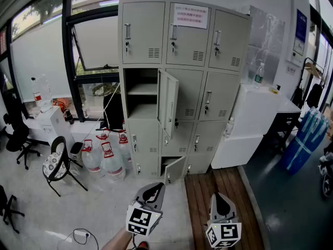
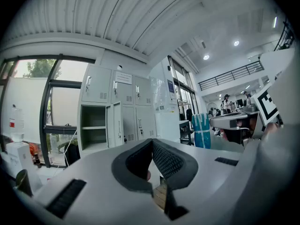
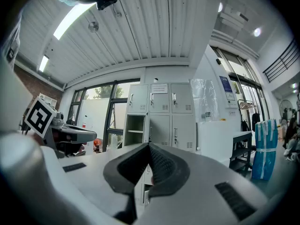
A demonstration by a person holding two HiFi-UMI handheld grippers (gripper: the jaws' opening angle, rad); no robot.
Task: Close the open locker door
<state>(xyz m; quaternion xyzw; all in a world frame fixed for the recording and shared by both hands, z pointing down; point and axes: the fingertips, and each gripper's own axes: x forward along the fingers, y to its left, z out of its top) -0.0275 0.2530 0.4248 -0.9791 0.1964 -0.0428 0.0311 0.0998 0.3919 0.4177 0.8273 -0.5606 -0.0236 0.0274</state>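
Observation:
A grey locker bank (image 1: pixel 179 82) stands against the far wall. In its left column, second row, a door (image 1: pixel 168 103) hangs open and swung out to the right, showing an empty compartment with a shelf (image 1: pixel 141 92). A bottom-row door (image 1: pixel 174 170) is also ajar. My left gripper (image 1: pixel 155 187) and right gripper (image 1: pixel 219 197) are low in the head view, well short of the lockers, both shut on nothing. The left gripper view shows shut jaws (image 2: pixel 152 142) with the open door (image 2: pixel 115 130) far beyond. The right gripper (image 3: pixel 149 146) faces the open compartment (image 3: pixel 134 130).
Several water jugs (image 1: pixel 106 158) sit on the floor left of the lockers, beside a folding chair (image 1: pixel 60 163). A white cabinet (image 1: pixel 250 124) stands to the right, with a blue wrapped bundle (image 1: pixel 307 139) further right. A wooden platform (image 1: pixel 218 191) lies before the lockers.

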